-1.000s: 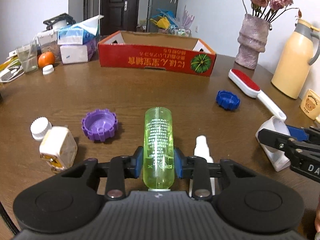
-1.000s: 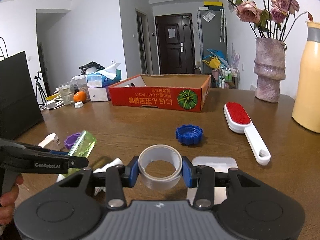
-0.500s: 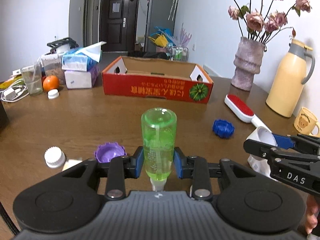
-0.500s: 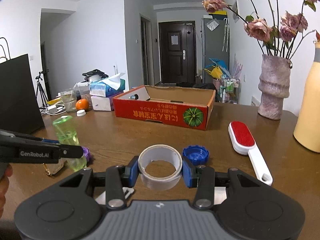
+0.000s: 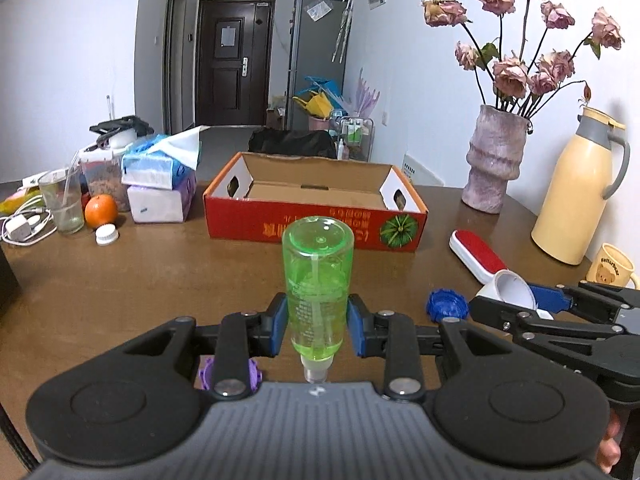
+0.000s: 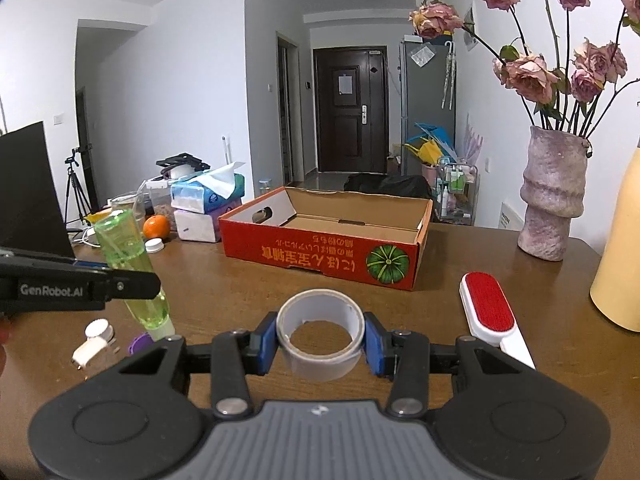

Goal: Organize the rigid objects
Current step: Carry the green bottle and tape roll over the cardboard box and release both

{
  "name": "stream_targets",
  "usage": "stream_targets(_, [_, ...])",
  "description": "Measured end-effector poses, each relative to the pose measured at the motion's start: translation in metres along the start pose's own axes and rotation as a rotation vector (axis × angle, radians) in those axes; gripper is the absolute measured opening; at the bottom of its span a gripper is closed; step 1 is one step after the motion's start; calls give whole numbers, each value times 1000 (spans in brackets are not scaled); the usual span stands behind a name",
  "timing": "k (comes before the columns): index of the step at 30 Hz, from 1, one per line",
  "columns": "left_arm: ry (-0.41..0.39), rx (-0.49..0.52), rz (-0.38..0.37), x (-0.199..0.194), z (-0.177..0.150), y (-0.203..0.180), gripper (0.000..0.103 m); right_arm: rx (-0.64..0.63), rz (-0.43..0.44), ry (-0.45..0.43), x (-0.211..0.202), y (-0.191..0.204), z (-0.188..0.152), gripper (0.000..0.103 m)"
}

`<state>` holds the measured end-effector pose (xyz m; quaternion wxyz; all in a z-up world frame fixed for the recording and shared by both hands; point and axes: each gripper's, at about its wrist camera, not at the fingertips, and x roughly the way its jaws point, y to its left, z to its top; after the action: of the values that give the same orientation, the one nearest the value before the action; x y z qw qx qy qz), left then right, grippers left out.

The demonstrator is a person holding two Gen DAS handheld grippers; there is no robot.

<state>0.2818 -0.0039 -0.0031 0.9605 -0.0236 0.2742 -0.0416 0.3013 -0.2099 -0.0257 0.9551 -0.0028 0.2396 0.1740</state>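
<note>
Now both claws are up off the table: left claw (image 5: 318, 330) clamped on the green bottle (image 5: 318, 280), right claw (image 6: 320, 344) clamped on the tape roll (image 6: 320, 334), ready for the cardboard box (image 6: 320, 256).

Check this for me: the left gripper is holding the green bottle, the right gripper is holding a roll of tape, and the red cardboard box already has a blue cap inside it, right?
Not quite. The red cardboard box looks empty in the right wrist view; the blue cap lies on the table, as the left wrist view shows. The rest holds: the left gripper holds the green bottle and the right gripper holds the roll of tape.
</note>
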Motion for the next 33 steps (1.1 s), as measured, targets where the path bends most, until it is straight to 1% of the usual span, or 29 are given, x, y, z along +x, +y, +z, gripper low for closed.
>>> stream_targets(8, [1, -5, 1, 19, 23, 4, 32, 5, -8, 23, 24, -1, 22, 43])
stream_targets(18, [-19, 5, 0, 43, 57, 9, 32, 13, -13, 35, 56, -2, 55, 43])
stream_targets(25, [-22, -1, 6, 65, 78, 13, 32, 8, -19, 49, 85, -4, 77, 43])
stream_targets(33, [-31, -19, 16, 97, 104, 23, 32, 2, -32, 73, 126, -7, 97, 43])
